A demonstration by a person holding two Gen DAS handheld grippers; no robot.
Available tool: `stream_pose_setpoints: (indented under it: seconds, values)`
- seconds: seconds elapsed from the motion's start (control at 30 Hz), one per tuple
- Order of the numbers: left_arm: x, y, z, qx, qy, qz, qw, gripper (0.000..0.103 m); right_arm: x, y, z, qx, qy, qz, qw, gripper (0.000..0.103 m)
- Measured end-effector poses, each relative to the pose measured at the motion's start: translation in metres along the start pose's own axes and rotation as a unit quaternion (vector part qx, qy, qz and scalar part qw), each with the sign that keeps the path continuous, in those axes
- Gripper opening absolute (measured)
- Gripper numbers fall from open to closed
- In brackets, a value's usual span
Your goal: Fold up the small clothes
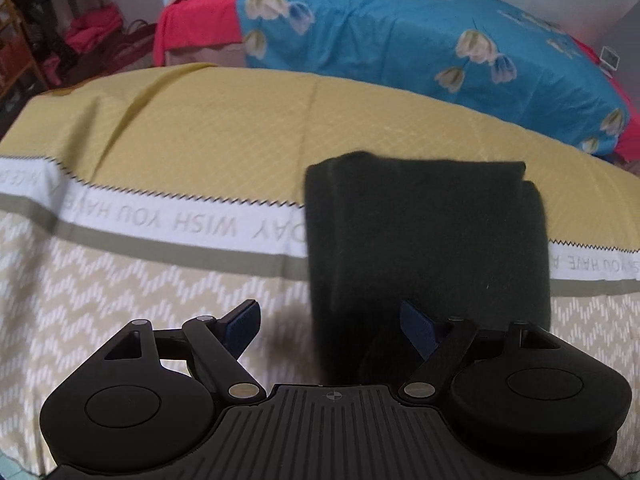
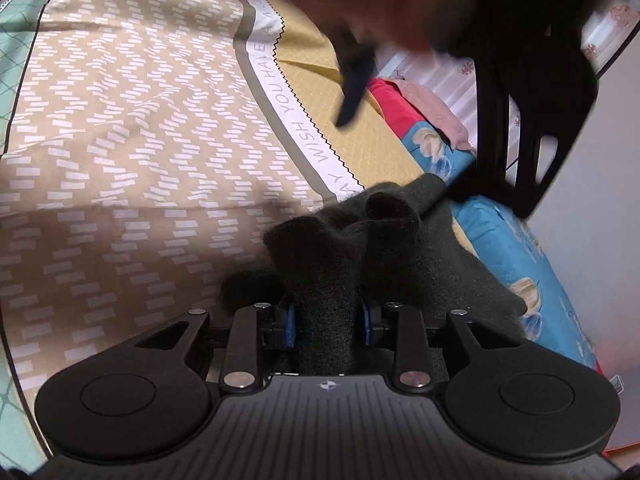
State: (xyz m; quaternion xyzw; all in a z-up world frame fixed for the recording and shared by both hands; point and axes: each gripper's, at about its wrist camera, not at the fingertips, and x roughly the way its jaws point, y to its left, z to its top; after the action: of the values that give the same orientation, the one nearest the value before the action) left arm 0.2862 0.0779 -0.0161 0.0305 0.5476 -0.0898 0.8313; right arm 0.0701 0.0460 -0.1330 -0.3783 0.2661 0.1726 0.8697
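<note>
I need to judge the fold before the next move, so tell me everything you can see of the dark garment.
The dark garment looks like fuzzy, felt-like knit, blackish green. It lies folded in a thick, roughly rectangular stack across the white lettered band of the yellow and beige cloth. The right gripper is closed on a bunched end, which rises in rumpled folds. The left gripper stands open at its near edge, not pinching it.

You are in a home bedroom: a bed (image 1: 400, 40) with a blue flowered cover (image 1: 420, 52) and red sheet (image 1: 192, 28) stands behind the yellow patterned cloth (image 1: 200, 132), and clothes pile by wooden shelves (image 1: 20, 52) at the far left.
</note>
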Motion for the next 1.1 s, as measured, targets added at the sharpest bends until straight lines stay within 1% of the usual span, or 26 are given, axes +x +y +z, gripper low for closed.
stream_pose_setpoints:
  seconds: [0.07, 0.13, 0.2, 0.27, 0.3, 0.33, 0.37, 0.4, 0.43, 0.47, 0.5, 0.53, 0.57, 0.6, 0.63, 0.67, 0.7, 0.77, 0.83, 0.87, 0.9, 0.93, 0.97, 1.0, 1.07, 1.1]
  values:
    - [0.025, -0.007, 0.005, 0.004, 0.030, 0.006, 0.9995, 0.103, -0.008, -0.012, -0.003, 0.020, -0.003, 0.014, 1.000, 0.035]
    - [0.040, -0.005, 0.001, 0.007, 0.041, 0.004, 0.9991, 0.103, -0.020, -0.032, -0.011, 0.057, -0.004, 0.042, 0.997, 0.041]
    - [0.043, 0.005, -0.003, 0.003, 0.037, -0.010, 0.9993, 0.103, -0.034, -0.058, -0.027, 0.115, -0.006, 0.075, 0.991, 0.055]
    - [0.045, 0.016, -0.006, 0.005, 0.040, -0.039, 0.9984, 0.103, -0.045, -0.091, -0.047, 0.193, 0.000, 0.095, 0.976, 0.064]
    - [0.048, 0.022, -0.007, 0.005, 0.047, -0.057, 0.9973, 0.103, -0.047, -0.110, -0.058, 0.240, 0.010, 0.105, 0.965, 0.065]
    - [0.053, 0.027, -0.006, 0.002, 0.060, -0.076, 0.9953, 0.103, -0.045, -0.127, -0.071, 0.287, 0.024, 0.120, 0.950, 0.065]
    - [0.059, 0.033, -0.006, -0.004, 0.076, -0.097, 0.9924, 0.103, -0.041, -0.145, -0.084, 0.337, 0.040, 0.139, 0.930, 0.067]
    - [0.066, 0.038, -0.005, -0.013, 0.095, -0.124, 0.9876, 0.103, -0.033, -0.162, -0.098, 0.392, 0.055, 0.161, 0.904, 0.068]
    - [0.074, 0.044, -0.005, -0.026, 0.118, -0.157, 0.9802, 0.103, -0.023, -0.178, -0.112, 0.450, 0.068, 0.179, 0.872, 0.068]
    - [0.083, 0.050, -0.006, -0.043, 0.140, -0.190, 0.9708, 0.103, -0.013, -0.191, -0.124, 0.504, 0.079, 0.192, 0.839, 0.069]
    - [0.090, 0.054, -0.007, -0.060, 0.154, -0.212, 0.9631, 0.103, -0.003, -0.201, -0.135, 0.552, 0.085, 0.204, 0.804, 0.069]
    - [0.091, 0.057, -0.007, -0.067, 0.152, -0.220, 0.9612, 0.103, 0.006, -0.209, -0.146, 0.593, 0.085, 0.218, 0.771, 0.069]
    - [0.090, 0.057, -0.006, -0.063, 0.145, -0.226, 0.9611, 0.103, 0.016, -0.214, -0.153, 0.625, 0.087, 0.233, 0.740, 0.070]
    - [0.089, 0.057, -0.006, -0.059, 0.141, -0.232, 0.9607, 0.103, 0.026, -0.219, -0.159, 0.650, 0.088, 0.248, 0.713, 0.070]
    - [0.089, 0.056, -0.005, -0.057, 0.140, -0.240, 0.9590, 0.103, 0.035, -0.221, -0.163, 0.669, 0.087, 0.257, 0.692, 0.071]
    - [0.091, 0.056, -0.005, -0.059, 0.141, -0.249, 0.9564, 0.103, 0.042, -0.223, -0.164, 0.681, 0.085, 0.261, 0.679, 0.073]
    - [0.092, 0.054, -0.005, -0.061, 0.142, -0.253, 0.9550, 0.103, 0.048, -0.222, -0.164, 0.687, 0.087, 0.259, 0.673, 0.075]
    - [0.092, 0.051, -0.004, -0.058, 0.138, -0.256, 0.9552, 0.103, 0.060, -0.224, -0.163, 0.695, 0.096, 0.257, 0.664, 0.076]
    - [0.095, 0.044, -0.004, -0.056, 0.136, -0.258, 0.9548, 0.103, 0.072, -0.223, -0.162, 0.710, 0.096, 0.268, 0.645, 0.077]
    - [0.095, 0.038, -0.004, -0.053, 0.132, -0.253, 0.9571, 0.103, 0.077, -0.223, -0.161, 0.717, 0.098, 0.269, 0.635, 0.077]
    - [0.093, 0.034, -0.003, -0.049, 0.126, -0.250, 0.9588, 0.103, 0.081, -0.222, -0.160, 0.722, 0.102, 0.269, 0.629, 0.074]
    - [0.091, 0.030, -0.002, -0.045, 0.122, -0.246, 0.9605, 0.103, 0.084, -0.222, -0.158, 0.725, 0.105, 0.269, 0.626, 0.071]
    - [0.089, 0.026, -0.002, -0.040, 0.120, -0.245, 0.9613, 0.103, 0.085, -0.222, -0.157, 0.725, 0.108, 0.266, 0.626, 0.061]
    - [0.086, 0.023, 0.000, -0.035, 0.119, -0.246, 0.9612, 0.103, 0.084, -0.224, -0.156, 0.725, 0.111, 0.265, 0.626, 0.055]
    - [0.073, 0.015, 0.004, -0.021, 0.103, -0.244, 0.9641, 0.103, 0.079, -0.229, -0.151, 0.720, 0.101, 0.275, 0.629, 0.051]
    - [0.065, 0.011, 0.005, -0.012, 0.094, -0.244, 0.9652, 0.103, 0.073, -0.233, -0.150, 0.714, 0.091, 0.279, 0.636, 0.050]
